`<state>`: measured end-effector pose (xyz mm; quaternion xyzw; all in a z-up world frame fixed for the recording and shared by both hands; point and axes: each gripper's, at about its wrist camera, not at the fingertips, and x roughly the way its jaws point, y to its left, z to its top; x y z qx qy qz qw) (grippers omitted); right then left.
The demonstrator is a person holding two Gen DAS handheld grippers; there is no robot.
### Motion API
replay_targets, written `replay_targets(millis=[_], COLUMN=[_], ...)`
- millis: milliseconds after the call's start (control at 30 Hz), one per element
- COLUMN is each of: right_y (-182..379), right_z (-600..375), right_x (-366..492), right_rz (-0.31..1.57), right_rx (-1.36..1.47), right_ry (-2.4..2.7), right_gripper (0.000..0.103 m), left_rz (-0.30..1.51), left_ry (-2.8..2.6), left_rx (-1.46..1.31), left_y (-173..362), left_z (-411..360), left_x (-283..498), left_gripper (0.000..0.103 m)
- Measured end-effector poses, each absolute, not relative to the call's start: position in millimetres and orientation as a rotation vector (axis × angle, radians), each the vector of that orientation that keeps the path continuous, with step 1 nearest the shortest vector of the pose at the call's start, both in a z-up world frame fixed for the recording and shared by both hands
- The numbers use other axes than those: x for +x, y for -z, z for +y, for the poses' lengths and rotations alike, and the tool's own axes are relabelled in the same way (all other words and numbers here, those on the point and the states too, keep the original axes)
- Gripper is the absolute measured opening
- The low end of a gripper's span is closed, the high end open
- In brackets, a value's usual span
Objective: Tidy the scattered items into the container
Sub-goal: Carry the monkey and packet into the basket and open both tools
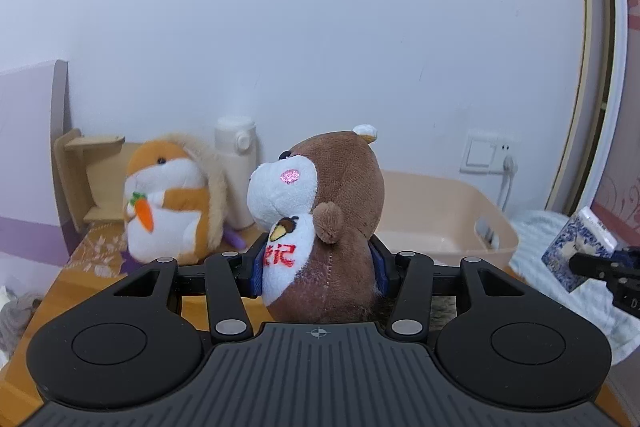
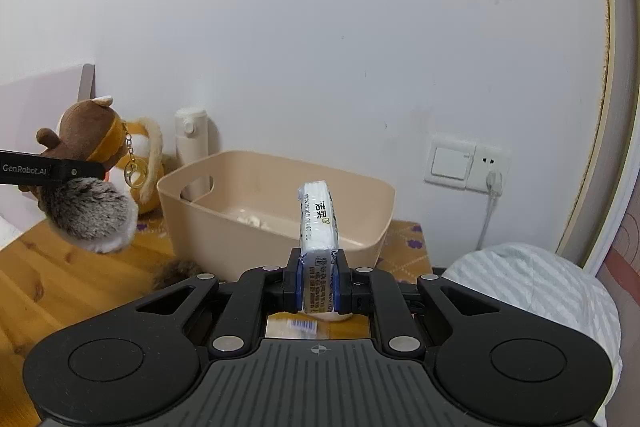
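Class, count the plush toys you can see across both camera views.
2: a brown plush clamped in the left gripper, and an orange hamster plush on the table; others may be hidden.

Both wrist cams sit low and close, facing the wall; each catches the beige bin (image 1: 448, 223) (image 2: 276, 211) around 12–2 o'clock.
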<state>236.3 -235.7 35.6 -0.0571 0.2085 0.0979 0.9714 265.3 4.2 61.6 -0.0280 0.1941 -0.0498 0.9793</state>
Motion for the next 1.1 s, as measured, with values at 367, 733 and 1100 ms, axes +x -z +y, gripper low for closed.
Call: replay_targets(millis=[367, 733, 1100], right_y=[-50.6, -61.4, -32.3], right_z=[-238.0, -230.6, -221.2], right_x=[264.7, 315.2, 366.2], right_rz=[0.405, 0.407, 0.501], right_rx=[-0.092, -0.049, -0.038], right_ry=[-0.168, -0.181, -0.180], right_gripper=[0.013, 0.013, 0.013], left_rz=[0.347, 0.371, 0.539], left_ry=[0.096, 0.074, 0.052], left_rx=[-0.086, -0.122, -0.122], left_y=[-84.0, -90.3, -47.7], left_z=[-8.0, -19.6, -36.0], left_x=[294.9, 347.1, 409.6], left_gripper=[0.049, 0.049, 0.049])
